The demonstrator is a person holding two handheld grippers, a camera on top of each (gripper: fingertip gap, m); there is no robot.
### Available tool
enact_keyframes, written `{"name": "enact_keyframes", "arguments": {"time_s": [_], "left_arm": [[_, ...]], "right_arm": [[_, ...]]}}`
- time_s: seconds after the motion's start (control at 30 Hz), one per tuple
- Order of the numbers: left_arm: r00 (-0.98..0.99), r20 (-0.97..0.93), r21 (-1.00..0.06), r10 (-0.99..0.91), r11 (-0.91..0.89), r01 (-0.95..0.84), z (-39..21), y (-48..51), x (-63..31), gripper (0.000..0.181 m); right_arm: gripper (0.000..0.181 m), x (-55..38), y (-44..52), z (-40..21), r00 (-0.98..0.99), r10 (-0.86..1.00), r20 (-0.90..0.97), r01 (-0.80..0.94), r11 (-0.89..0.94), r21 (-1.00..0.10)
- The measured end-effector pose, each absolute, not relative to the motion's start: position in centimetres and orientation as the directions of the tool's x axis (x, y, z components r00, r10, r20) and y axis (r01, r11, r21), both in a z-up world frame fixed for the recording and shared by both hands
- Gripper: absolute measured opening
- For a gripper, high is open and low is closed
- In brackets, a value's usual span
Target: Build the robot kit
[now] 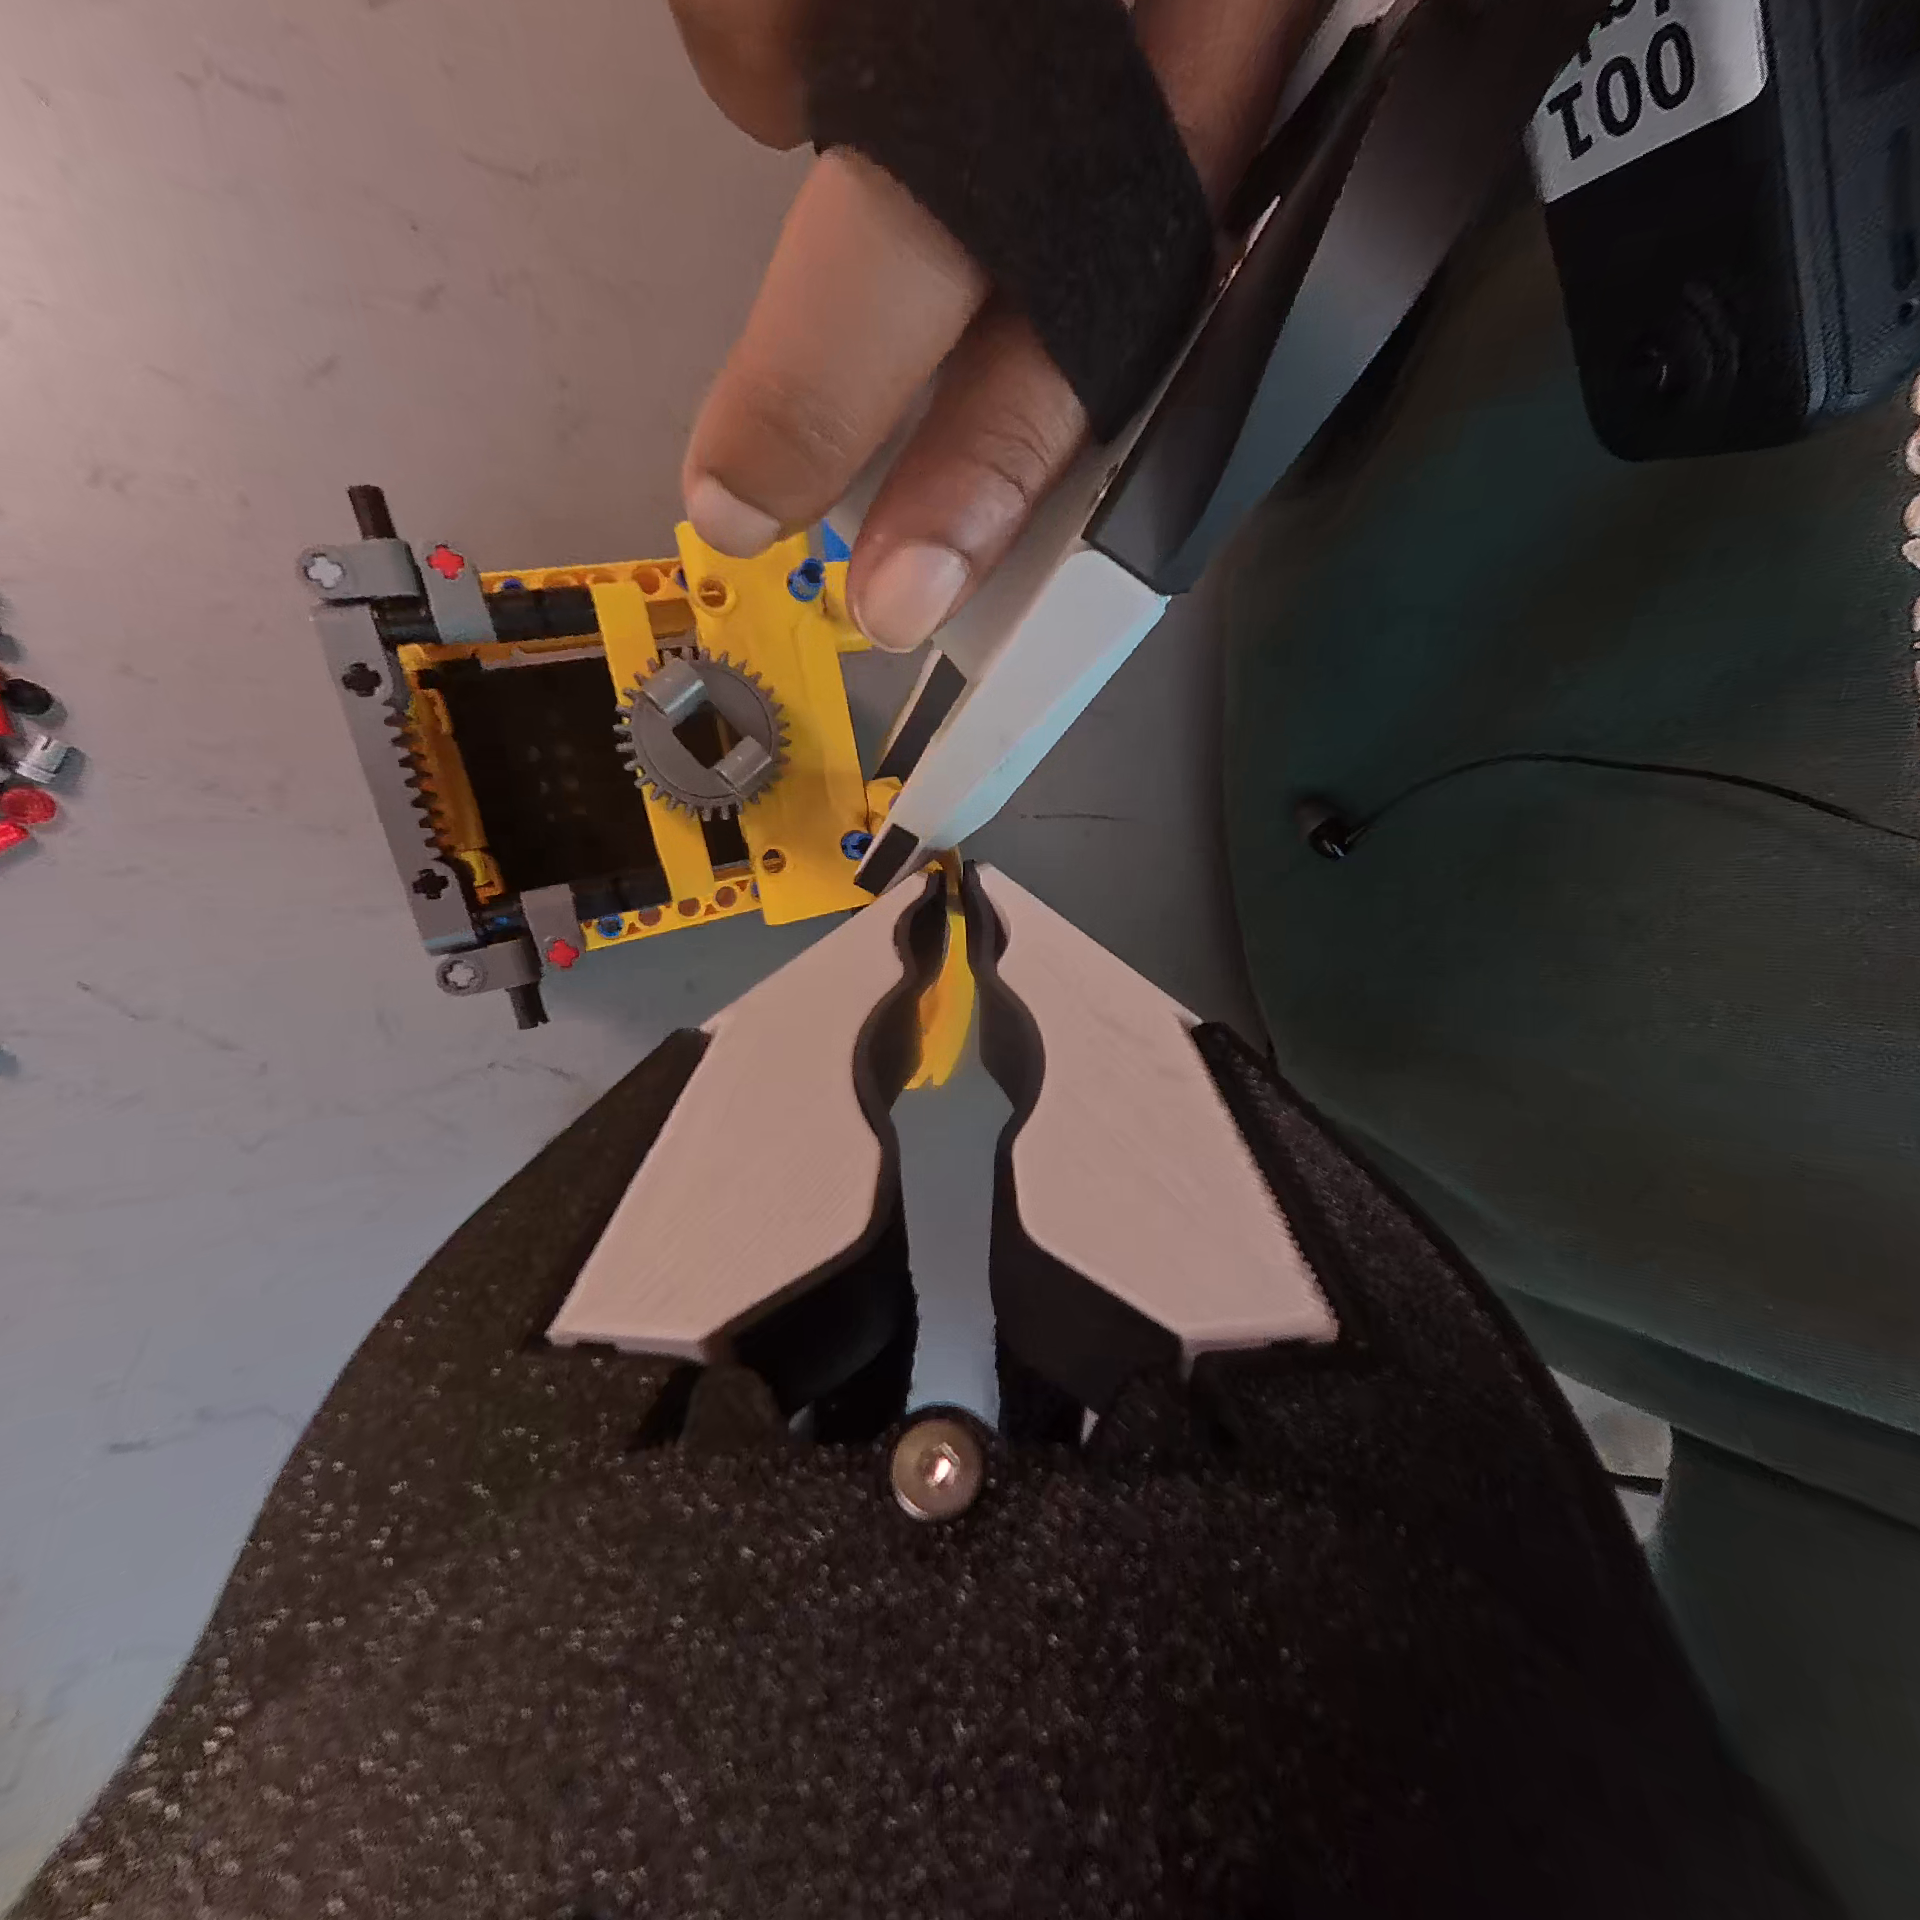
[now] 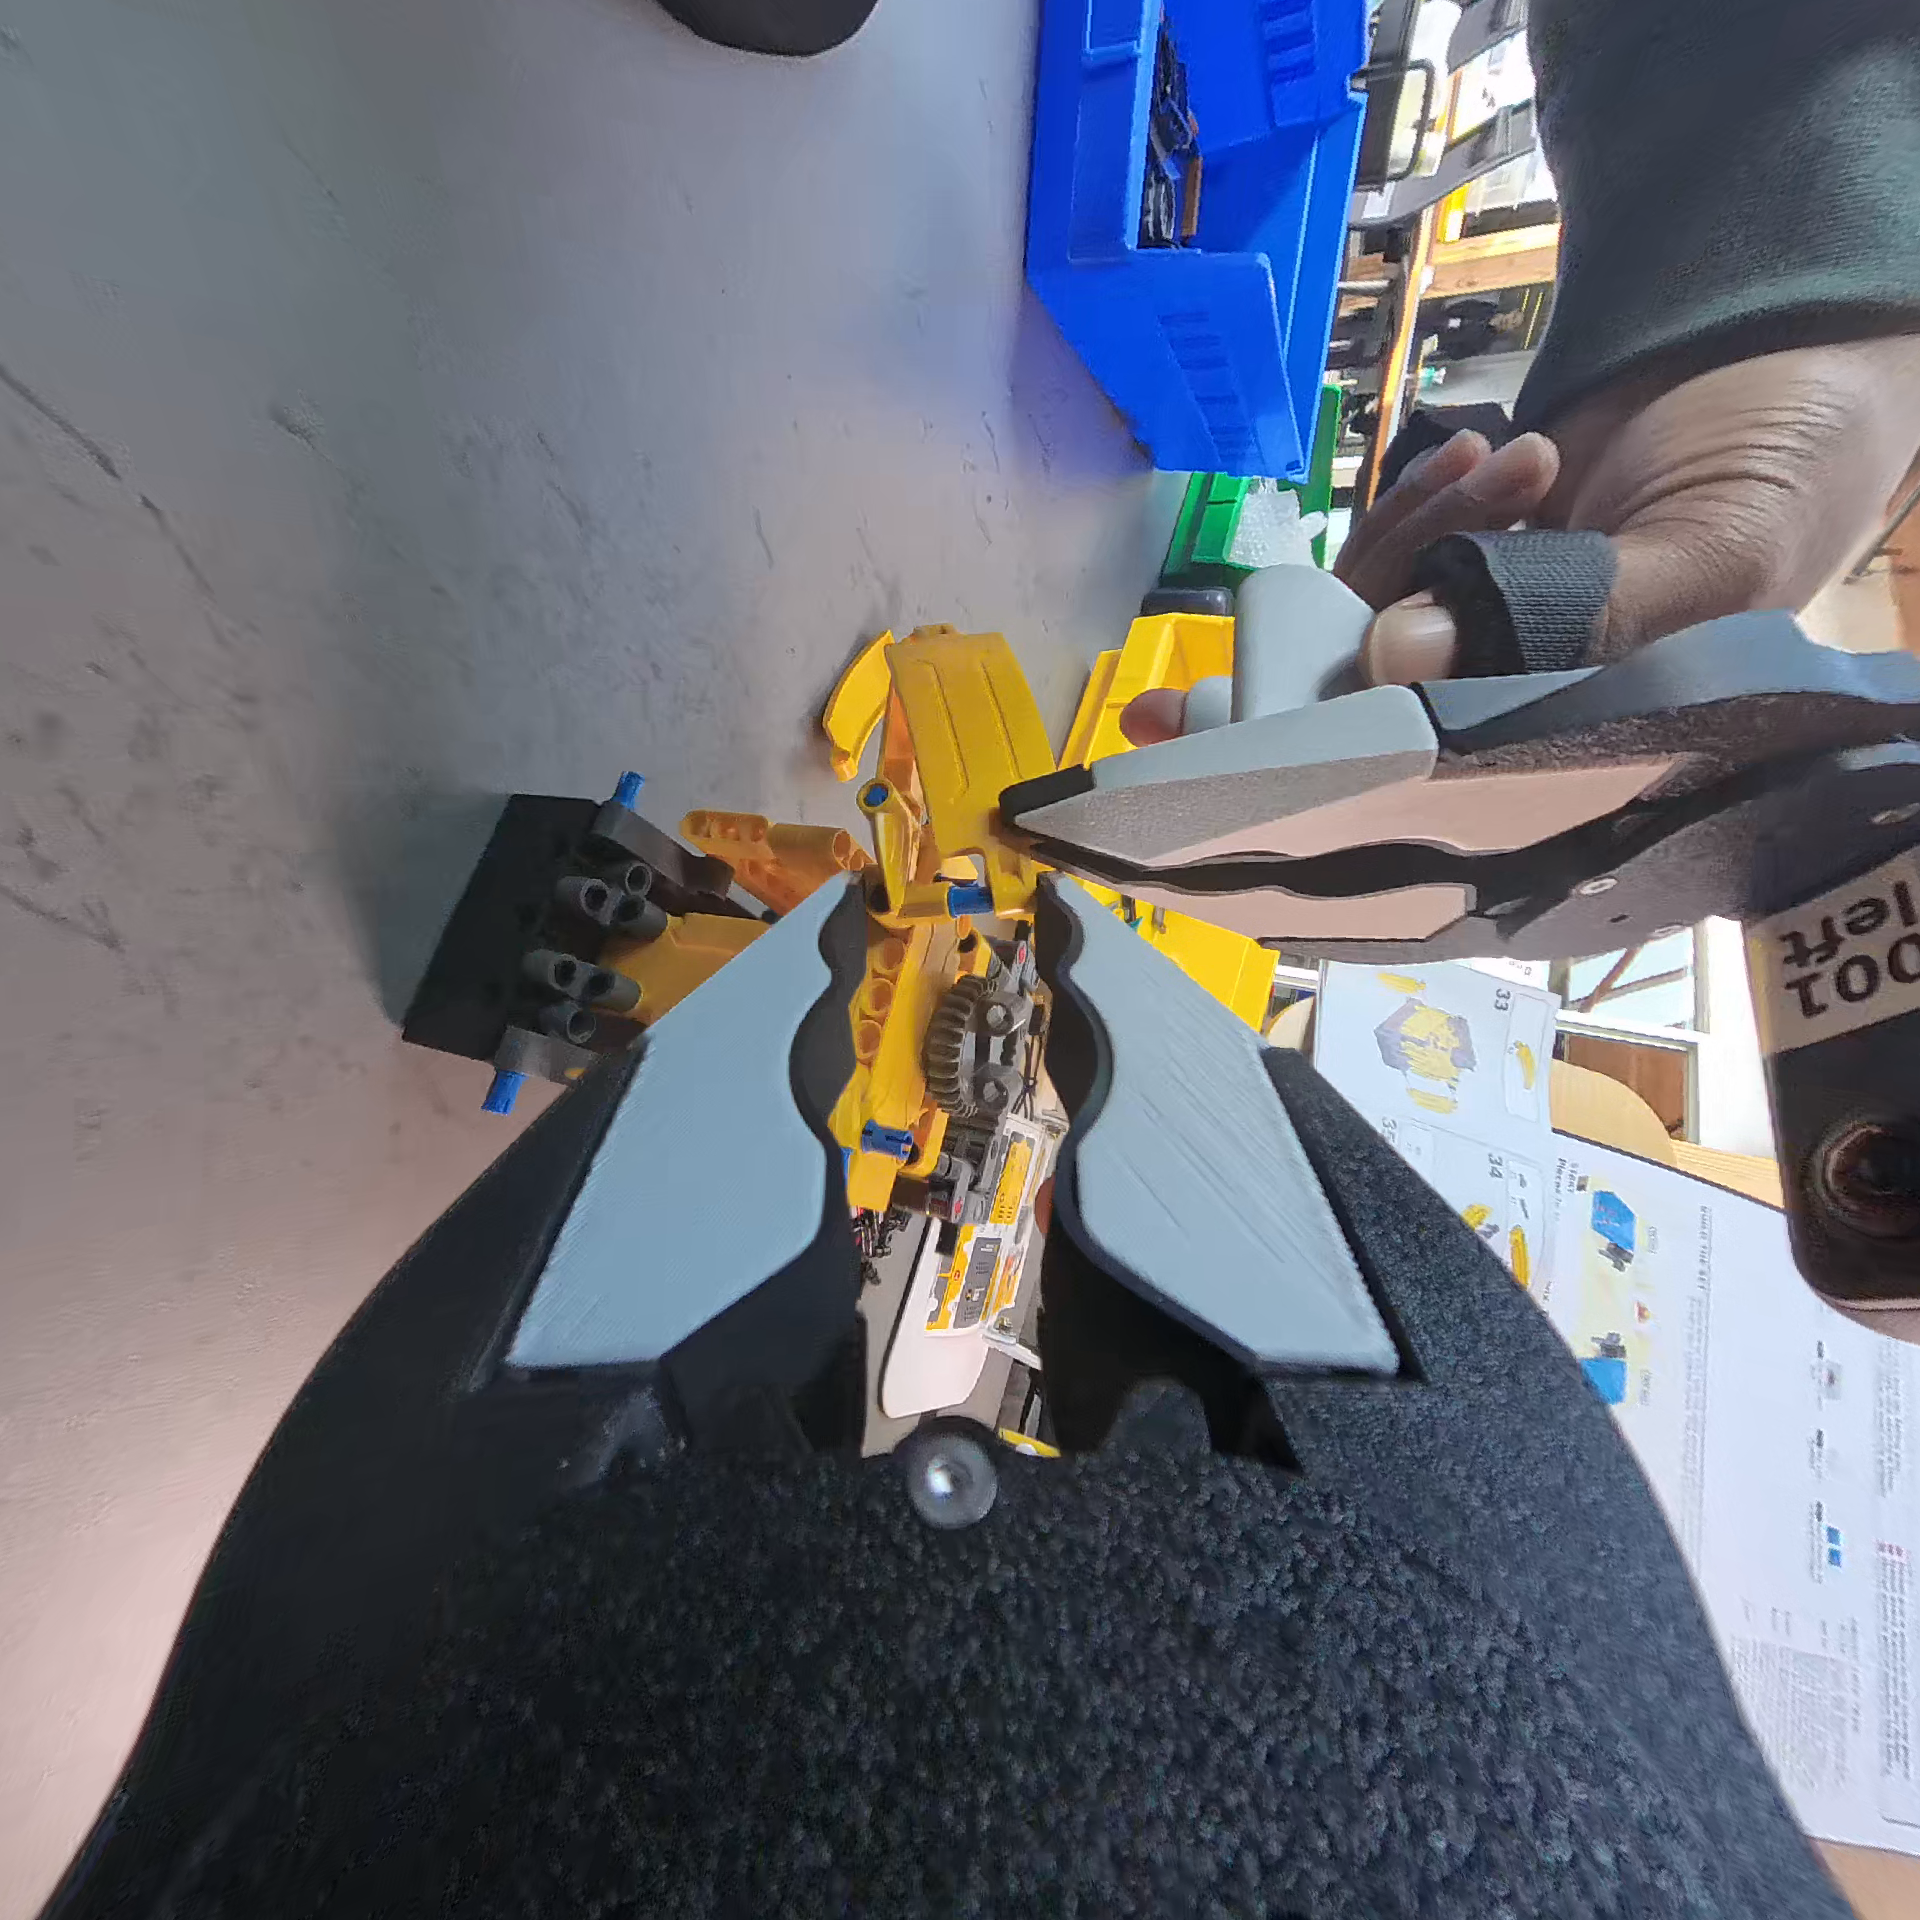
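Observation:
A yellow, grey and black building-brick model (image 1: 623,748) with a grey gear (image 1: 701,743) and a toothed rack lies against the grey table. My left gripper (image 1: 951,883) is shut on a curved yellow panel (image 1: 948,1003) at the model's near corner. In the right wrist view the left gripper (image 2: 1013,826) pinches that panel (image 2: 956,717) by its edge. My right gripper (image 2: 945,888) has its jaws on either side of the model's yellow frame (image 2: 883,997), pads touching it. It reaches in from the upper right in the left wrist view (image 1: 894,831). A hand's fingertips (image 1: 904,592) press on the model.
A blue bin (image 2: 1195,260), a green bin (image 2: 1205,520) and a yellow bin (image 2: 1174,665) stand beyond the model. A printed instruction sheet (image 2: 1662,1299) and a sticker sheet (image 2: 966,1278) lie nearby. Small red and black parts (image 1: 26,769) sit at the left edge. A person's dark clothing (image 1: 1558,727) fills the right. My left and right fingertips are right by each other.

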State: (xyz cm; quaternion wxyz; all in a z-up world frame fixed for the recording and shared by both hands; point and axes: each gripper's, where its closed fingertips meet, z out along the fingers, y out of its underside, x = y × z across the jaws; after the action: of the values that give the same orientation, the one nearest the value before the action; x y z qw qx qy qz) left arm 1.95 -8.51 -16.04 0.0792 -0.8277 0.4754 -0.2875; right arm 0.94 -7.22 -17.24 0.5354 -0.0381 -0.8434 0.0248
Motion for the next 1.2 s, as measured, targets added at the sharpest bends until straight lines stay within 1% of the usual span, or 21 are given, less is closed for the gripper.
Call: {"name": "enact_keyframes", "arguments": {"time_s": [0.07,0.23,0.43,0.53,0.6,0.67,0.77,0.83,0.93,1.03,1.2], "left_arm": [[0.381,0.415,-0.403,-0.826,-0.542,-0.737,-16.0,-8.5,2.0,0.002],[0.383,0.453,-0.417,-0.805,-0.571,-0.707,-16.0,-8.4,2.2,0.002],[0.398,0.44,-0.426,-0.805,-0.577,-0.697,-15.9,-8.3,2.3,0.002],[0.421,0.363,-0.435,-0.831,-0.551,-0.712,-15.9,-8.1,2.2,0.003],[0.435,0.262,-0.445,-0.862,-0.507,-0.738,-15.9,-8.0,2.2,0.003],[0.439,0.168,-0.443,-0.883,-0.466,-0.766,-16.0,-7.9,2.1,0.003],[0.451,0.091,-0.434,-0.888,-0.443,-0.784,-16.0,-7.6,1.8,0.003],[0.451,0.082,-0.418,-0.889,-0.441,-0.794,-16.0,-7.6,1.6,0.003],[0.443,0.039,-0.398,-0.896,-0.421,-0.815,-15.9,-7.4,1.5,0.003],[0.444,0.069,-0.4,-0.893,-0.433,-0.808,-15.8,-7.3,1.4,0.003],[0.427,0.064,-0.364,-0.902,-0.42,-0.831,-15.8,-7.2,1.2,0.003]], "right_arm": [[0.031,0.9,-7.2,-17.2,-0.418,0.076,0.905,0.028,0.997,-0.071],[0.029,1.1,-7.2,-17.2,-0.389,0.091,0.917,0.016,0.996,-0.092],[0.027,1.0,-7.2,-17.2,-0.355,0.096,0.93,0.016,0.995,-0.096],[0.028,0.9,-7.0,-17.1,-0.336,0.117,0.935,0.029,0.993,-0.114],[0.028,0.9,-6.9,-17.0,-0.313,0.124,0.941,0.034,0.992,-0.12],[0.029,0.8,-6.9,-17.0,-0.283,0.11,0.953,0.032,0.994,-0.105],[0.031,0.5,-6.7,-16.9,-0.263,0.121,0.957,0.065,0.992,-0.107],[0.03,0.4,-6.7,-16.9,-0.245,0.096,0.965,0.058,0.995,-0.084],[0.029,0.2,-6.6,-16.8,-0.232,0.138,0.963,0.065,0.99,-0.126],[0.028,0.2,-6.5,-16.8,-0.218,0.171,0.961,0.078,0.984,-0.158],[0.028,-0.1,-6.3,-16.8,-0.191,0.188,0.963,0.093,0.98,-0.173]]}}
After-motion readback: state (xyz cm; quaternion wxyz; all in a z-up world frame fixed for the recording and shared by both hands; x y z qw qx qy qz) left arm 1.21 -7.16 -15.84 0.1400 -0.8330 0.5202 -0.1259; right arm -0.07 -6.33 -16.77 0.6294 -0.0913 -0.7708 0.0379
